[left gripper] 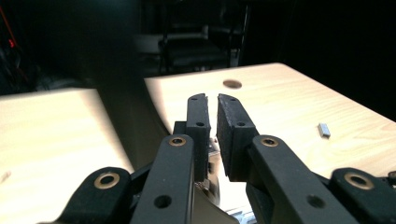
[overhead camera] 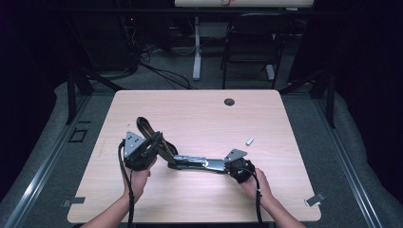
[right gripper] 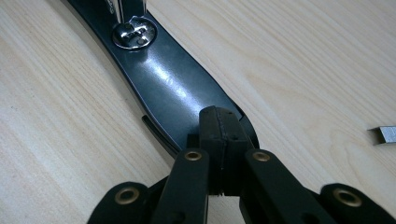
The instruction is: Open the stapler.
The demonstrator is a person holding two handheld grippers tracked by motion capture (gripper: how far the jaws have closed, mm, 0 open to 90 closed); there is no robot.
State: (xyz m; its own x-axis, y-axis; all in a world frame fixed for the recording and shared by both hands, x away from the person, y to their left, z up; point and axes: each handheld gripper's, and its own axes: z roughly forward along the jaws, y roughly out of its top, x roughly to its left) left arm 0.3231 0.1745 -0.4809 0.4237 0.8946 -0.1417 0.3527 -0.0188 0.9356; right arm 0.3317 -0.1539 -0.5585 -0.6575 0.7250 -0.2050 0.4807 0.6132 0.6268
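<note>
Centrally, near the table's (overhead camera: 199,107) front edge, a black belt (overhead camera: 190,161) is stretched between both grippers: the right gripper (right gripper: 219,123) is clamped on its glossy end, the left gripper (left gripper: 212,105) barely parted over its strap. Bare wood is left beyond, where a small metal piece (overhead camera: 249,141) lies apart.

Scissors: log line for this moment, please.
right gripper: shut on scissors blade tip | left gripper: jaws nearly together at handle end, grip unclear | scissors: on table | small metal piece: lying apart
</note>
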